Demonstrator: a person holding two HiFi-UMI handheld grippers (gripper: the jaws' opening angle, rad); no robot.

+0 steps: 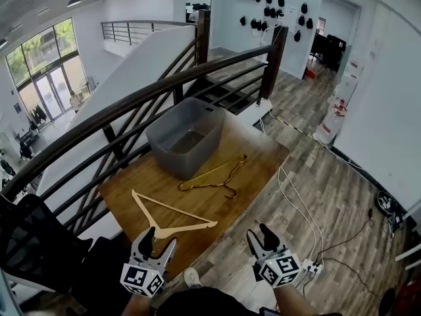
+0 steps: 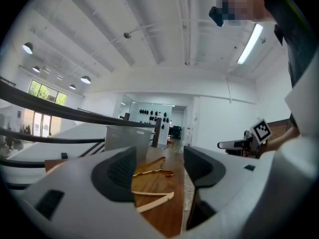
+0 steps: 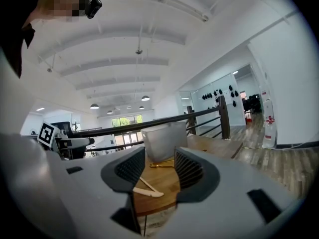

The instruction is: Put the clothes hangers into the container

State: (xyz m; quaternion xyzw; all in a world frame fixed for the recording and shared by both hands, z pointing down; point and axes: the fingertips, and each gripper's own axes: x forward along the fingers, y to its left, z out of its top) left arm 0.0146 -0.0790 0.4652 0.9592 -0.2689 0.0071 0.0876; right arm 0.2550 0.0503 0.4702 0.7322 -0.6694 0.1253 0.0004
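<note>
Both the left gripper (image 1: 160, 239) and right gripper (image 1: 259, 234) gape wide and empty, so best ease the left to the wooden hanger (image 1: 172, 216) at its 12 o'clock, pinch one slim arm squarely, and lift it over the gold hanger (image 1: 214, 176) into the container (image 1: 205, 151) at 1 o'clock

The head camera looks steeply down from above and behind both tongs, with the left gripper (image 1: 160, 237) and right gripper (image 1: 258, 232) at its lower edge. Each gripper camera rides low behind its own jaws and faces forward. All three views share the table (image 1: 256, 160) ahead of the tongs, with the wooden hanger (image 1: 174, 208), gold hanger (image 1: 217, 170) and grey container (image 1: 207, 140).
</note>
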